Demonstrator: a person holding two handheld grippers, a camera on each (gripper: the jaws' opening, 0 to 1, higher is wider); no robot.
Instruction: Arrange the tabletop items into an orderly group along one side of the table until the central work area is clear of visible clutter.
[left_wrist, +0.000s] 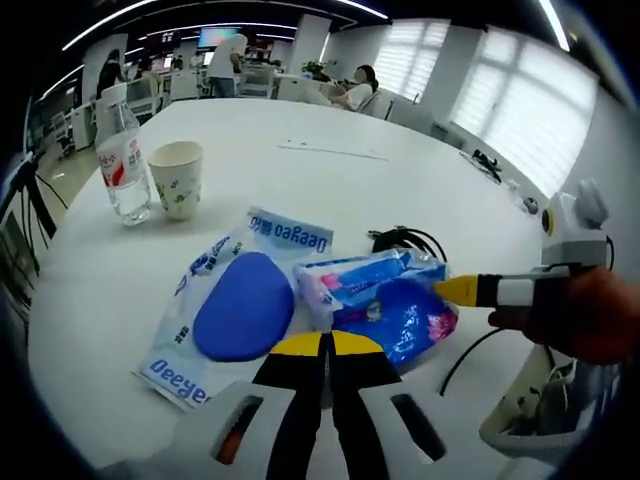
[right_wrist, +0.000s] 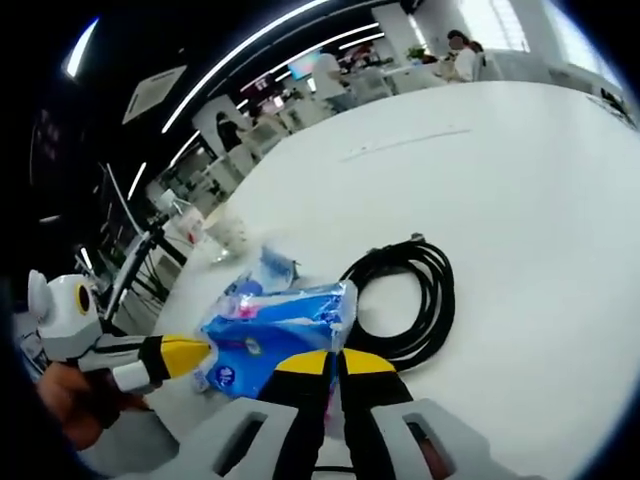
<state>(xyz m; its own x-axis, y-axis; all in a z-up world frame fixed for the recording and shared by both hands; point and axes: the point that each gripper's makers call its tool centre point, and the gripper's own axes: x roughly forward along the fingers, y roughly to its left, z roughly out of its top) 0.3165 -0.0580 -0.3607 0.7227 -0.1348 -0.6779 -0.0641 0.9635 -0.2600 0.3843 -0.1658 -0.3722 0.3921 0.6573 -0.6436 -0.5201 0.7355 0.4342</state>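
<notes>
On the table (left_wrist: 330, 190), as the left gripper view has it, the wet-wipes pack (left_wrist: 235, 305) lies nearest the view's lower left, and the tissue packet (left_wrist: 385, 300) lies just beside it on the right, their edges touching or overlapping (which one, I cannot tell). Behind the tissue packet, a little to its right, sits the coiled cable (left_wrist: 405, 240). Well apart from these, toward the far left, the paper cup (left_wrist: 177, 178) stands upright with the water bottle (left_wrist: 120, 160) upright just to its left. A flat strip (left_wrist: 330, 150) lies farther back, near the table's middle. In the right gripper view the coiled cable (right_wrist: 410, 295) lies right of the tissue packet (right_wrist: 275, 335).
</notes>
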